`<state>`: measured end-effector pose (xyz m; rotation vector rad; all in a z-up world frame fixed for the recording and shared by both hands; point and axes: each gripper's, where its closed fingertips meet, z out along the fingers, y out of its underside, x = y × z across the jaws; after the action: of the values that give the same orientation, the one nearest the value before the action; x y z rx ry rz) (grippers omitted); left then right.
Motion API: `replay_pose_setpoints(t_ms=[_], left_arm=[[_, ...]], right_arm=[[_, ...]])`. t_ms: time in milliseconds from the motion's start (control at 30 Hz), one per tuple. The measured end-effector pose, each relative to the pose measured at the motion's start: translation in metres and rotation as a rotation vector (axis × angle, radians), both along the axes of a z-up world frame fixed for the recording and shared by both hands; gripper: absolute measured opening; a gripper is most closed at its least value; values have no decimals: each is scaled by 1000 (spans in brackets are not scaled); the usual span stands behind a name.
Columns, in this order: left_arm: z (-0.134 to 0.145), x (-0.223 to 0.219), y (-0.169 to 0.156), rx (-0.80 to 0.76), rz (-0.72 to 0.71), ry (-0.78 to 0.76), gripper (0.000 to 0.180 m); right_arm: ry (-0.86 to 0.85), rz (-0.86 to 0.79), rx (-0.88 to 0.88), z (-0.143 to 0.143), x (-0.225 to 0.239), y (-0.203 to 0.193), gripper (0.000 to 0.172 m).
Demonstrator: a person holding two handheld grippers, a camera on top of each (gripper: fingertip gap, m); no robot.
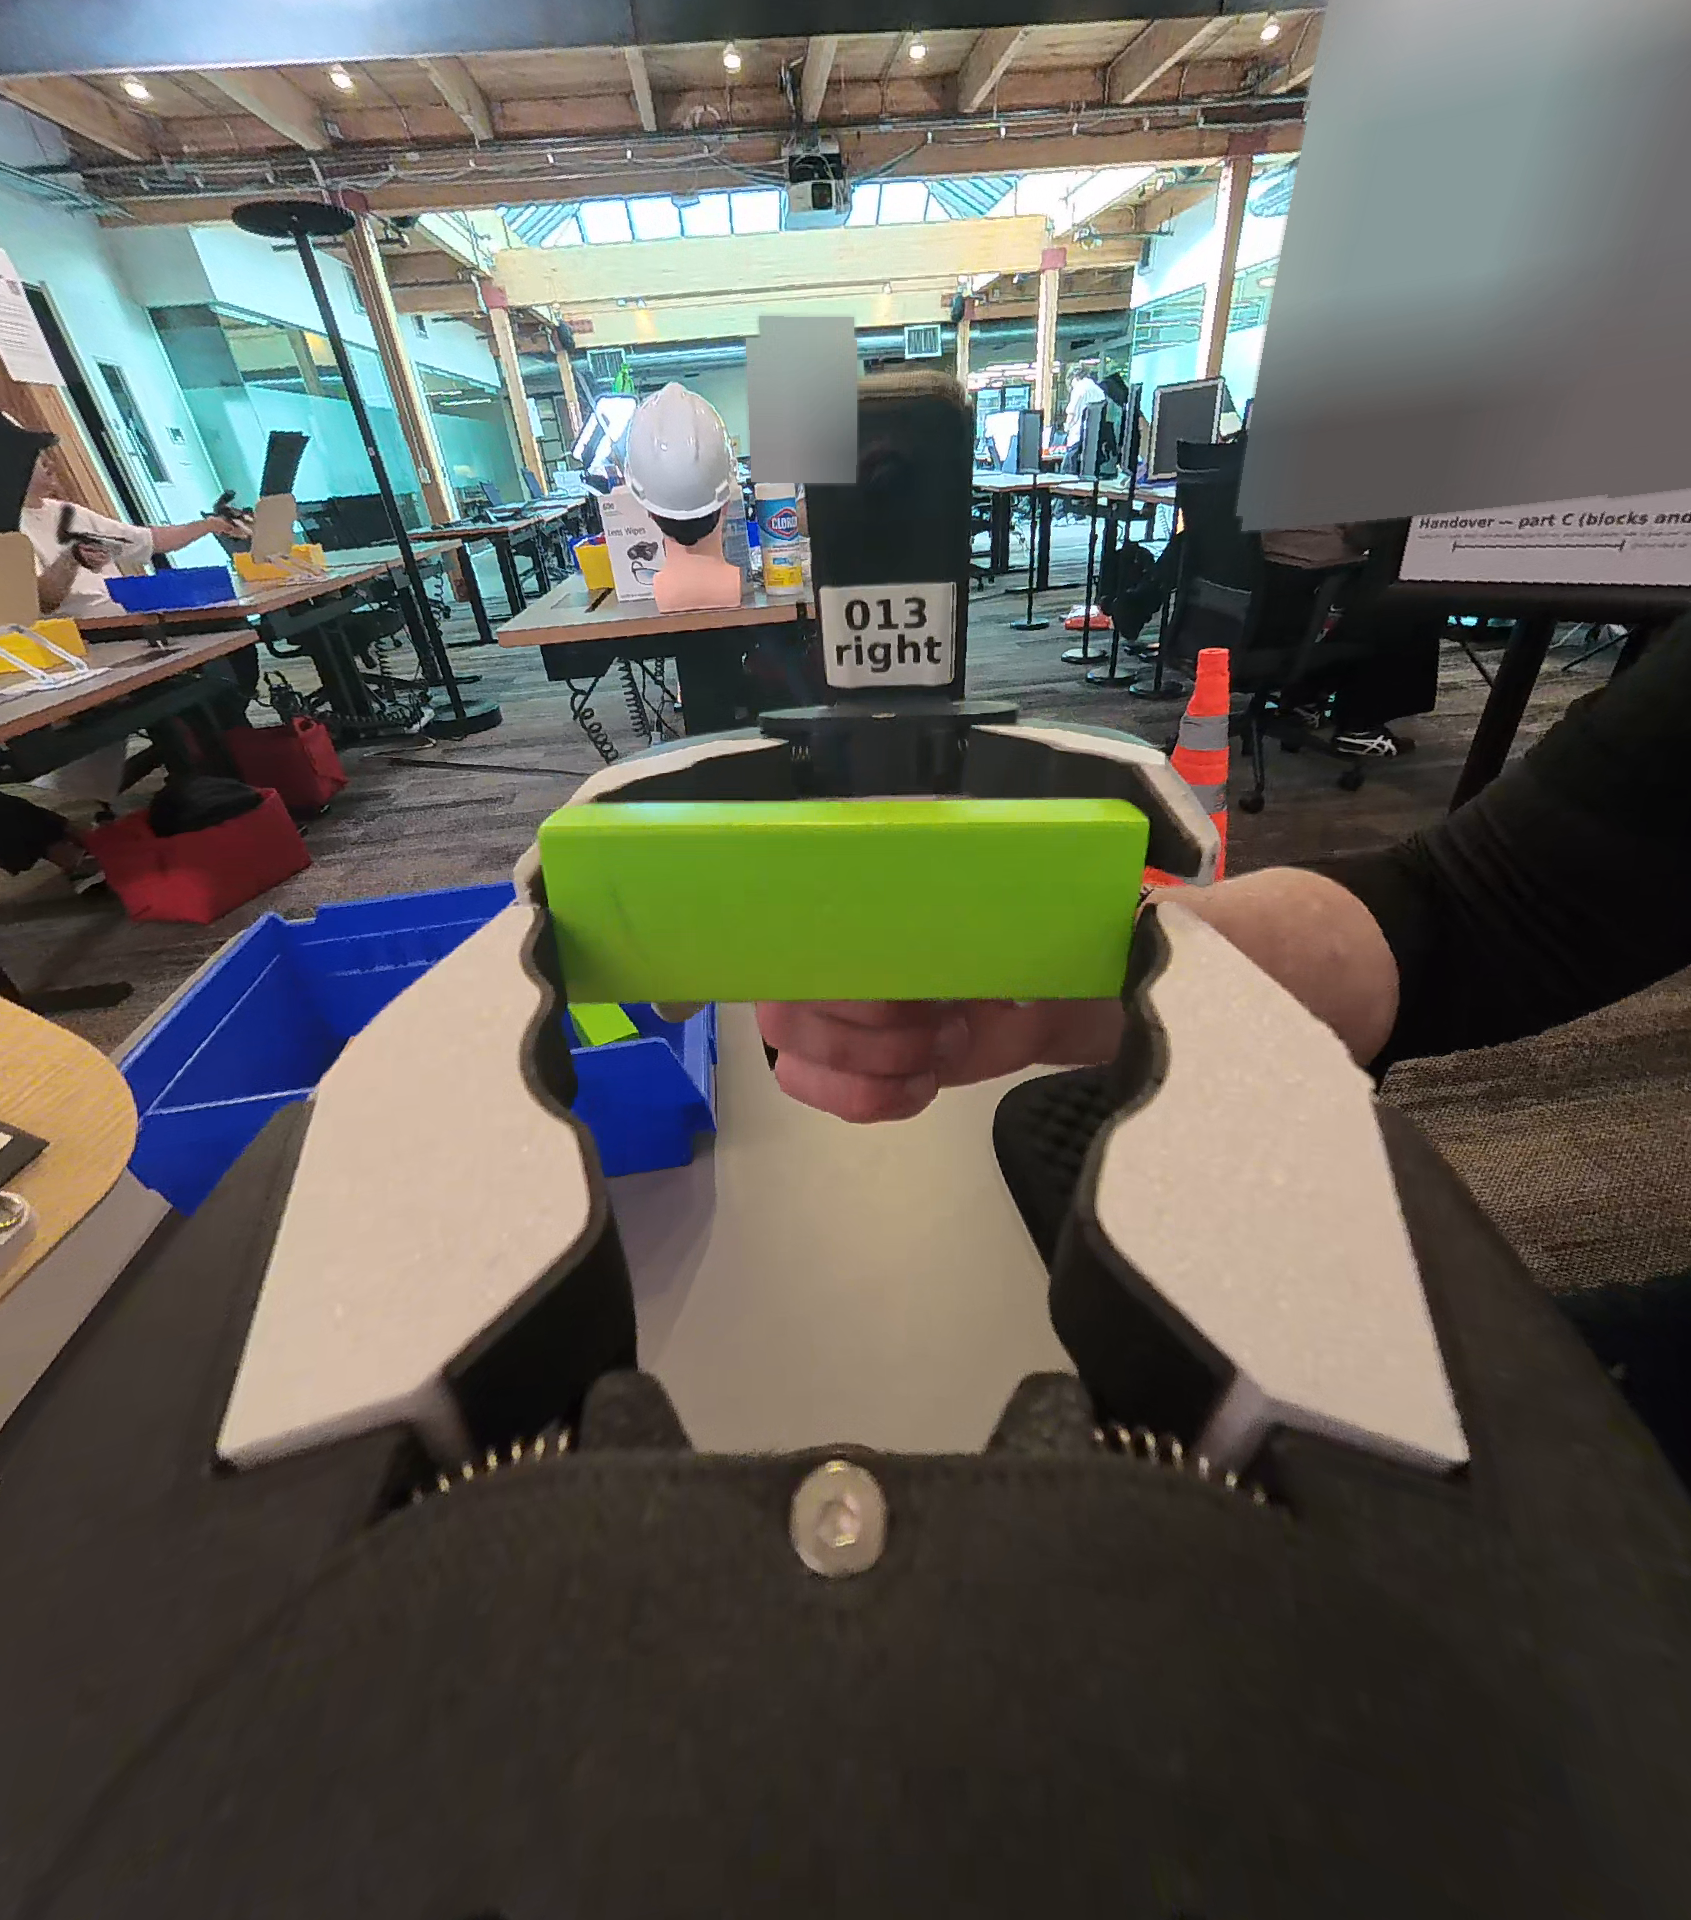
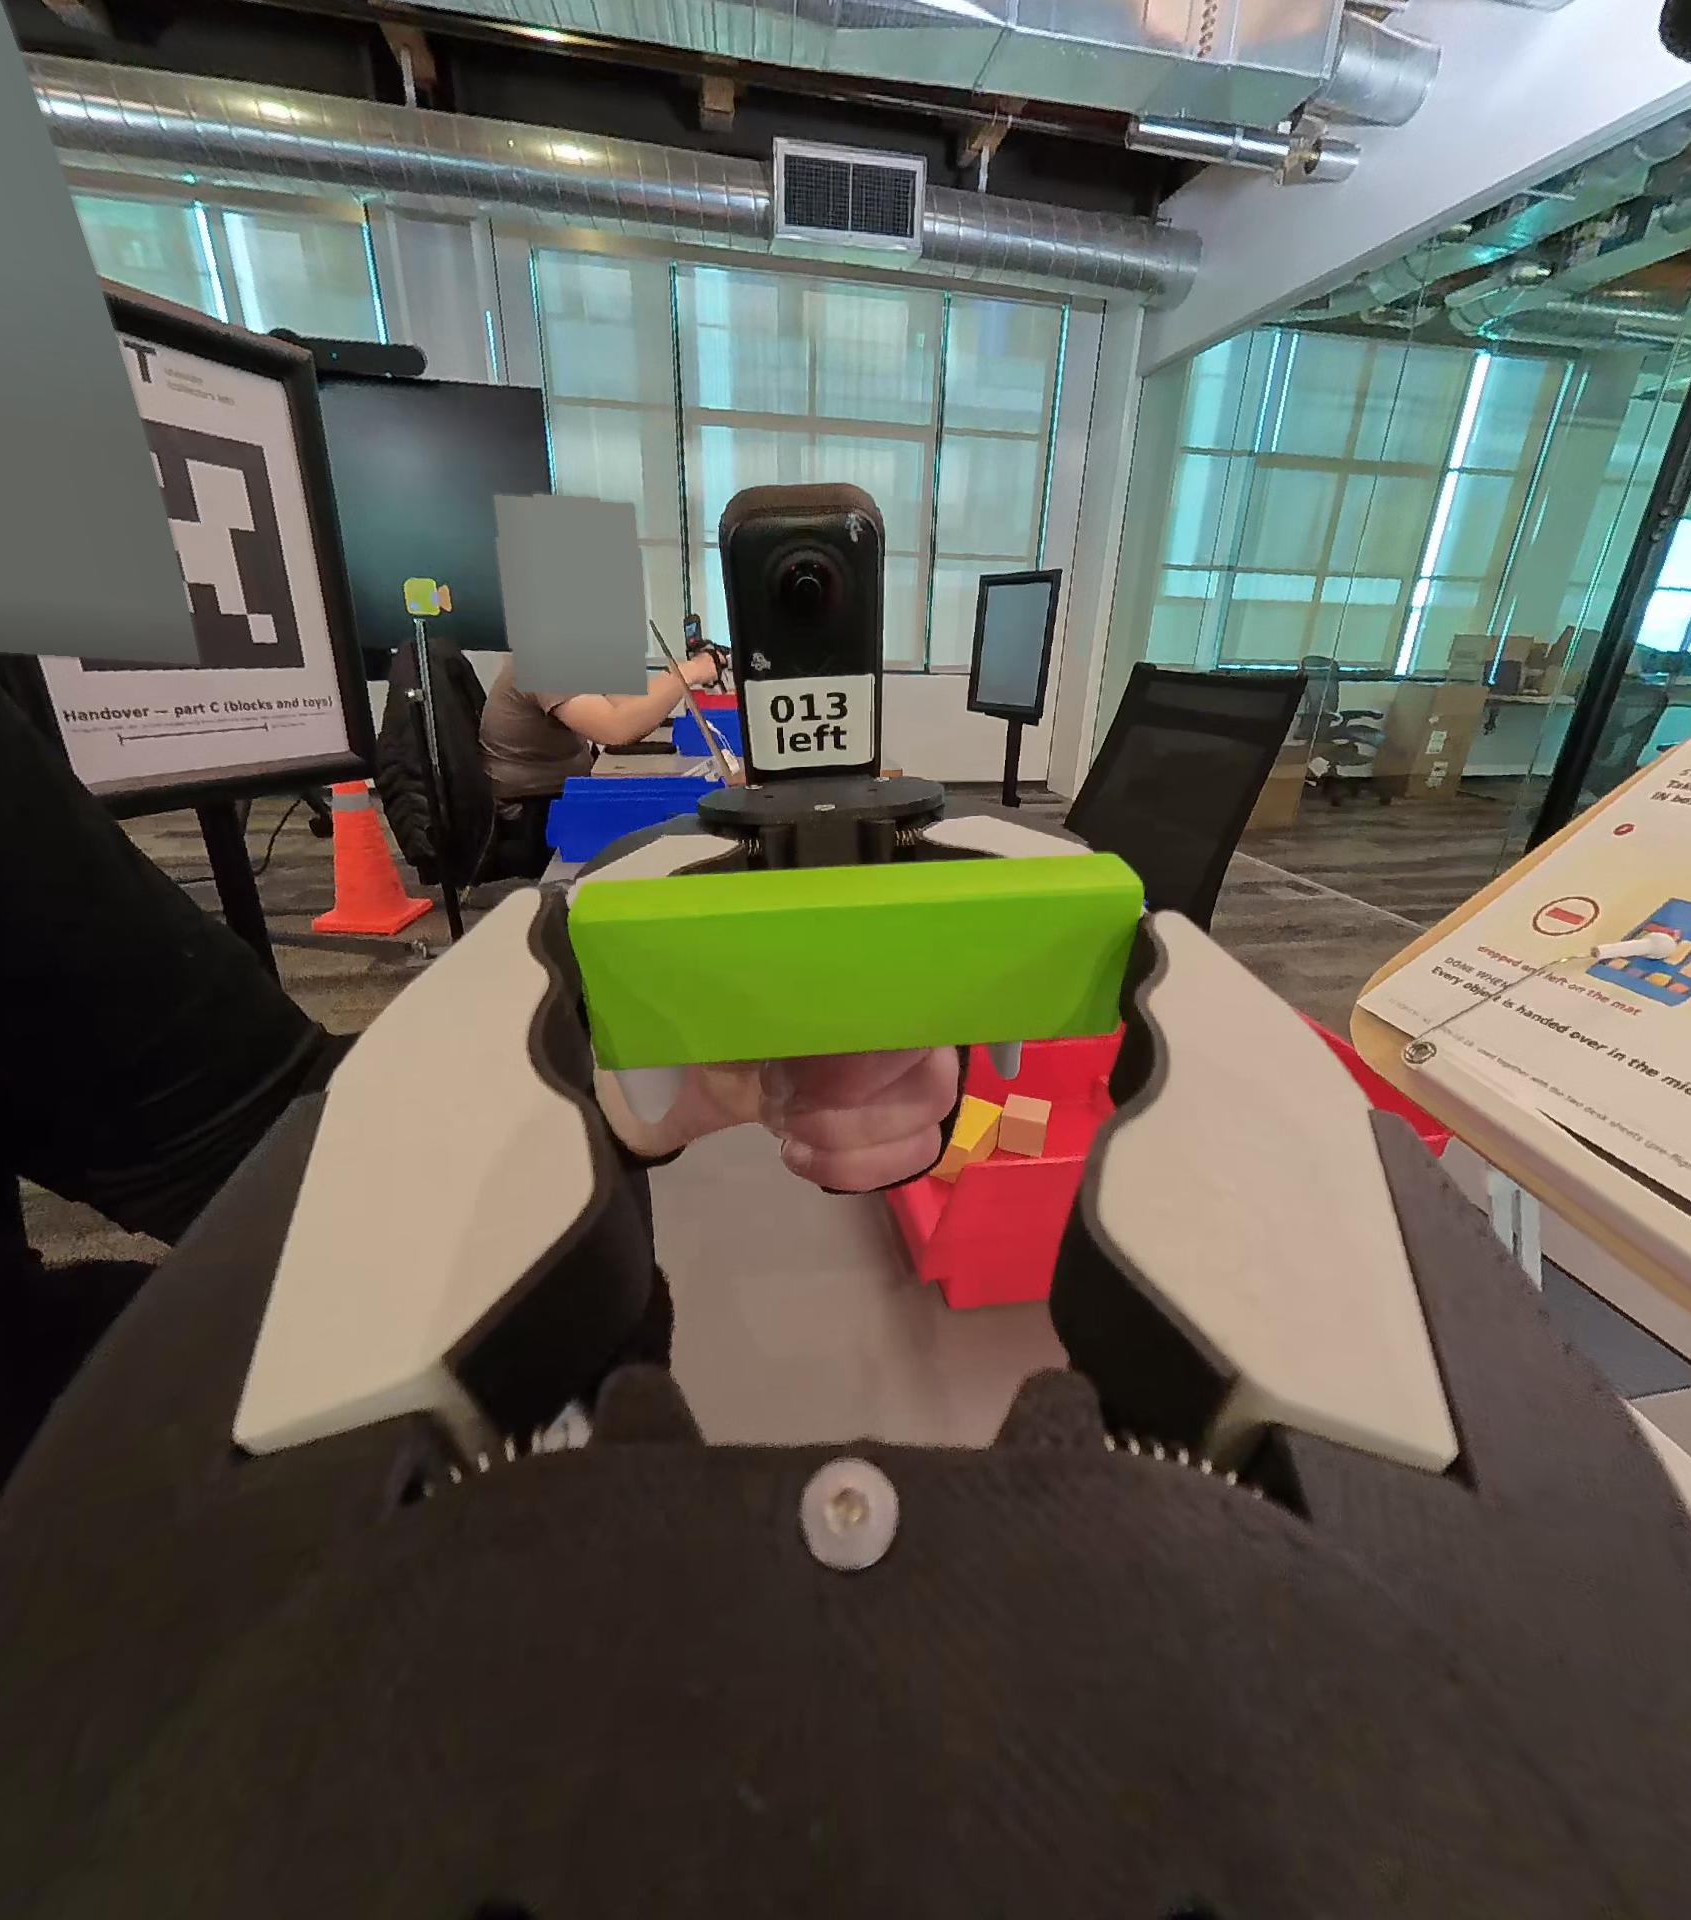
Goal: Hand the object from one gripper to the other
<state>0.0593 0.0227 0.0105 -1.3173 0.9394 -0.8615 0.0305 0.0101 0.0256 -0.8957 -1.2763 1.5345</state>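
A bright green rectangular block hangs in the air between my two grippers, which face each other. In the left wrist view my left gripper has a pad on each short end of the block, with no gap showing. My right gripper grips the same block by its ends from the opposite side, and its pads also touch. Each view shows the other gripper's camera post behind the block: the right gripper's post and the left gripper's post. A hand shows under the block.
A blue bin with a small green piece sits below left. A red bin with yellow and tan blocks sits below right. A wooden board with instruction sheets is at the right. An orange cone stands on the floor, with desks and seated people behind. The grippers are tip to tip, or close to it.
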Motion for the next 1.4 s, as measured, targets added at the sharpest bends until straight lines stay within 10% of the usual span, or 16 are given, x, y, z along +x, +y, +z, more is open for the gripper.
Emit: replay_pose_setpoints(t_ms=[267,433,767,1067,1400], left_arm=[[14,-5,2,2,21,-53,101],[12,-35,7,8,120,-34,88],[-50,-98,37,-73,333,52,82],[-86,-120,44,-133,381,111,82],[-90,-165,44,-142,448,182,81]], right_arm=[[43,-18,-22,12,13,10,98],[-137,-271,135,9,58,86,98],[-966,-588,436,-99,144,293,98],[-1381,-366,489,-221,134,353,98],[-1630,-115,573,-287,139,376,99]])
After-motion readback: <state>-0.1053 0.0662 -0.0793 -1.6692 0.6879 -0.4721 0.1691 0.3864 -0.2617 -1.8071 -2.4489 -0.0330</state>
